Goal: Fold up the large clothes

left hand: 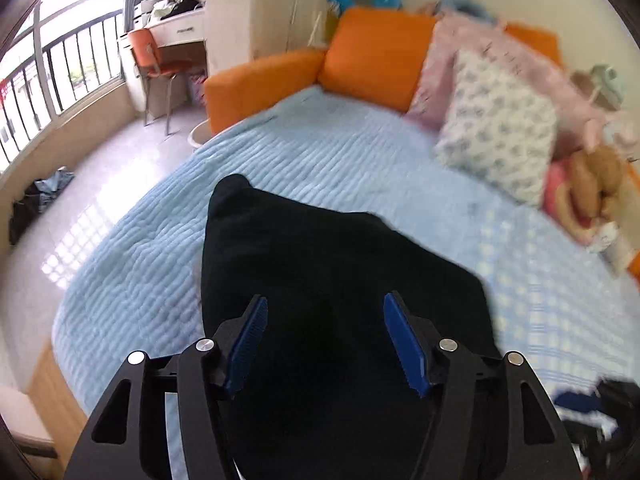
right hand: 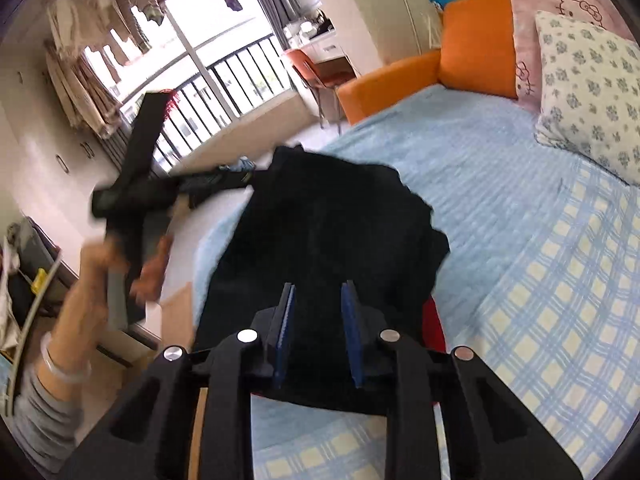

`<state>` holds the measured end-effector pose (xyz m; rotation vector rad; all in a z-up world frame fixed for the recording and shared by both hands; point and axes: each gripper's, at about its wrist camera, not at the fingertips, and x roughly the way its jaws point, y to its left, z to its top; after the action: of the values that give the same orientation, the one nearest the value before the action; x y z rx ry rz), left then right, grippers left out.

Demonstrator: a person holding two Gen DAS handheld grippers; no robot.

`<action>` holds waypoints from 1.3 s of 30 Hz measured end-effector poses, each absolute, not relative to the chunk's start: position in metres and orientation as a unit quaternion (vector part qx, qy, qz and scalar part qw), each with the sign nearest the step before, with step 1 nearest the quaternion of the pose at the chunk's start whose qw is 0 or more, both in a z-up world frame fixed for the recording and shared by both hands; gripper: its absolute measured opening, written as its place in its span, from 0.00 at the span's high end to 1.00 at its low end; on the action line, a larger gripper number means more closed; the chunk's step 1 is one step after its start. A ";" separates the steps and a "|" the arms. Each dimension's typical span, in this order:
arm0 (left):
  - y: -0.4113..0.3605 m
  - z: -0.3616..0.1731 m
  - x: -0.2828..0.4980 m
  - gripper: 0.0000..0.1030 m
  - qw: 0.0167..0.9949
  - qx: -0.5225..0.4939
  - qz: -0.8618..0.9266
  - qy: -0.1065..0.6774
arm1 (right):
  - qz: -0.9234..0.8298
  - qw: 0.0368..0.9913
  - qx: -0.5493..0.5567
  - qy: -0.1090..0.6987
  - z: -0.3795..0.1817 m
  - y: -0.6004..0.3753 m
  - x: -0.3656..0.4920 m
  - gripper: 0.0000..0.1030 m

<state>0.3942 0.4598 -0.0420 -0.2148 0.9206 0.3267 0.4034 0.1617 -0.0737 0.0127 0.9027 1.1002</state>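
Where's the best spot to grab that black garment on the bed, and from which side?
Probably the near hem of the black garment, coming in low from the bed's foot. It lies bunched on the light blue bedspread, its near edge just ahead of the open right gripper; the left gripper could take the left edge.

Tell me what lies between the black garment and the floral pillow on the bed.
Only bare light blue quilted bedspread separates the black garment from the floral pillow. The right wrist view shows it clearly; the blurrier left wrist view agrees.
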 end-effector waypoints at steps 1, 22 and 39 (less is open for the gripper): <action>0.466 -0.050 0.402 0.42 0.871 -0.108 0.162 0.451 | 0.502 0.754 0.007 0.423 -0.084 0.162 0.405 0.76; 0.426 -0.048 0.326 0.11 0.914 -0.055 0.217 0.339 | 0.483 0.811 -0.001 0.330 -0.115 0.132 0.357 0.13; 0.237 -0.075 0.121 0.03 0.938 -0.043 0.283 0.195 | 0.406 0.885 -0.025 0.227 -0.135 0.036 0.218 0.05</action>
<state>0.1209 0.2369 -0.0754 -0.0871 0.3980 0.5780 0.2180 0.0358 -0.1351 -0.0518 0.4718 0.8447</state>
